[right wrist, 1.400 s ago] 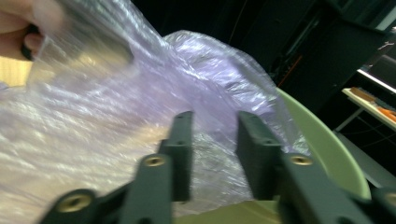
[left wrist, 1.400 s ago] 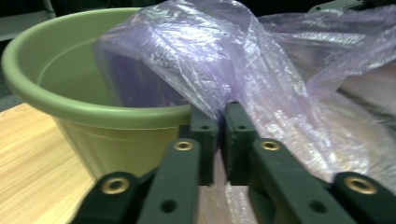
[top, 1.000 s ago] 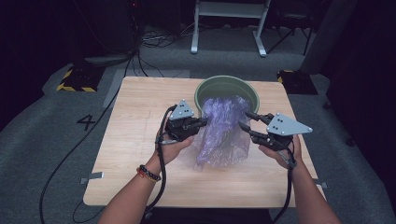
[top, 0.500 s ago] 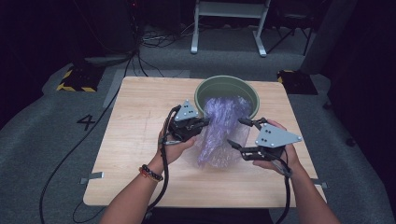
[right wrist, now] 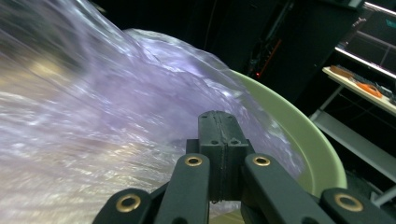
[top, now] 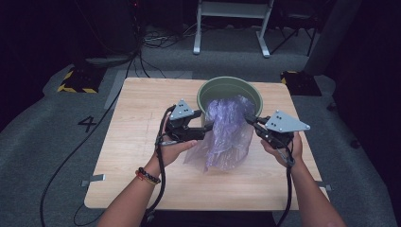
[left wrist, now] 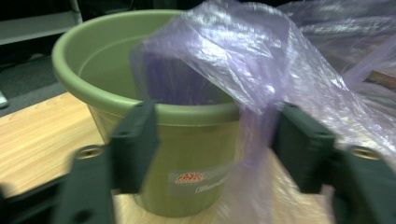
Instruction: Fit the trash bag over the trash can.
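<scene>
A green plastic bucket (top: 229,87) stands at the table's far middle. A thin purple plastic bag (top: 227,135) drapes over its near rim and hangs down to the tabletop. My left gripper (top: 204,130) hovers at the bag's left edge, open; in the left gripper view its jaws straddle the bucket (left wrist: 187,154) wall and a fold of the bag (left wrist: 243,70). My right gripper (top: 248,118) is at the bag's upper right corner by the rim. In the right gripper view it (right wrist: 218,122) is shut, the bag (right wrist: 93,116) pressed against its tip and the bucket rim (right wrist: 299,135) behind.
The wooden table (top: 142,118) has bare room left of the bucket and along its near edge. Cables run from both grippers off the front edge. Beyond the table are a dark floor, a white metal frame (top: 231,19) and black-and-yellow blocks (top: 75,80).
My right gripper dipped down toward the bag's side, then rose back to the bag's upper right corner by the rim. The left gripper has hardly moved.
</scene>
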### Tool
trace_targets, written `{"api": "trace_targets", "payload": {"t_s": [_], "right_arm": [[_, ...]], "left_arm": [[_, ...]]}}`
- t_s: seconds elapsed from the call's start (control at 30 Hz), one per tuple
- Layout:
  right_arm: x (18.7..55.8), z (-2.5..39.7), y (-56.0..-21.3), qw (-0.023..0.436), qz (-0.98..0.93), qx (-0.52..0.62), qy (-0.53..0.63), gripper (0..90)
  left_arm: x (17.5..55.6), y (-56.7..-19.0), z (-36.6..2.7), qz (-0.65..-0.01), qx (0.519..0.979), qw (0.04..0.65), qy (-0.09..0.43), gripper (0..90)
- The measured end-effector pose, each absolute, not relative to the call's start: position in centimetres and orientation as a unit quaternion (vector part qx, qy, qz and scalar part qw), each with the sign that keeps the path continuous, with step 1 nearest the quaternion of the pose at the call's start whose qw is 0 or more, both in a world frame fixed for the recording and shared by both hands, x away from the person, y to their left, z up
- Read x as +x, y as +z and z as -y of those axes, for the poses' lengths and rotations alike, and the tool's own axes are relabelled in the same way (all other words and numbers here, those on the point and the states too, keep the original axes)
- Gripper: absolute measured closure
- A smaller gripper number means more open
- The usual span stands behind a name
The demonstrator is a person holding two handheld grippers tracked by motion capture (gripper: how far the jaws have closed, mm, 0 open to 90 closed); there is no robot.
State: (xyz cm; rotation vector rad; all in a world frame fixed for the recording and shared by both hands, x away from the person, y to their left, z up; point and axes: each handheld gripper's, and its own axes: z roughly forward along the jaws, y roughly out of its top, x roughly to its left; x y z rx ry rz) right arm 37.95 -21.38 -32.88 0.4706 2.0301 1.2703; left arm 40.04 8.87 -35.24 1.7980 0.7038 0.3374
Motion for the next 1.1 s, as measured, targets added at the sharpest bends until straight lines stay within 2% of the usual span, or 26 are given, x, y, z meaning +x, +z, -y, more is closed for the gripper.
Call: {"api": "trace_targets", "payload": {"t_s": [0.37, 0.6, 0.73, 0.77, 0.83, 0.9, 0.93, 1.0, 1.03, 1.07, 1.1], "right_arm": [[39.9, 21.6, -33.3, 0.340, -0.783, 0.207, 0.478, 90.0], [41.2, 21.9, -33.0, 0.338, -0.781, 0.228, 0.473, 90.0], [41.6, 21.9, -33.1, 0.335, -0.780, 0.233, 0.475, 90.0], [41.6, 21.9, -33.1, 0.333, -0.780, 0.234, 0.476, 90.0], [41.6, 21.9, -33.1, 0.334, -0.779, 0.235, 0.475, 90.0], [41.6, 21.9, -33.1, 0.332, -0.779, 0.235, 0.478, 90.0], [41.5, 22.0, -33.0, 0.332, -0.778, 0.236, 0.478, 90.0], [41.5, 22.1, -33.0, 0.331, -0.778, 0.236, 0.479, 90.0], [41.4, 22.2, -33.0, 0.332, -0.776, 0.237, 0.480, 90.0], [41.4, 22.4, -32.9, 0.332, -0.774, 0.237, 0.484, 89.6], [41.3, 22.6, -32.9, 0.329, -0.772, 0.237, 0.490, 84.3]], "left_arm": [[38.1, -35.2, -10.1, -0.244, 0.767, 0.579, 0.131, 15.8], [37.1, -35.4, -10.6, -0.214, 0.773, 0.586, 0.117, 15.6], [36.9, -36.0, -9.5, -0.200, 0.792, 0.566, 0.110, 16.9], [36.9, -36.2, -9.1, -0.197, 0.797, 0.559, 0.117, 18.8], [36.9, -36.3, -8.6, -0.195, 0.798, 0.556, 0.129, 28.3], [37.0, -36.3, -8.0, -0.191, 0.798, 0.552, 0.148, 44.8], [37.0, -36.3, -7.8, -0.192, 0.800, 0.546, 0.157, 60.5], [37.1, -36.1, -7.4, -0.179, 0.805, 0.541, 0.163, 75.4], [37.1, -36.1, -7.2, -0.176, 0.808, 0.535, 0.171, 75.4], [37.2, -36.0, -7.1, -0.178, 0.808, 0.533, 0.179, 80.5], [37.2, -36.0, -7.1, -0.177, 0.806, 0.536, 0.178, 86.4]]}}
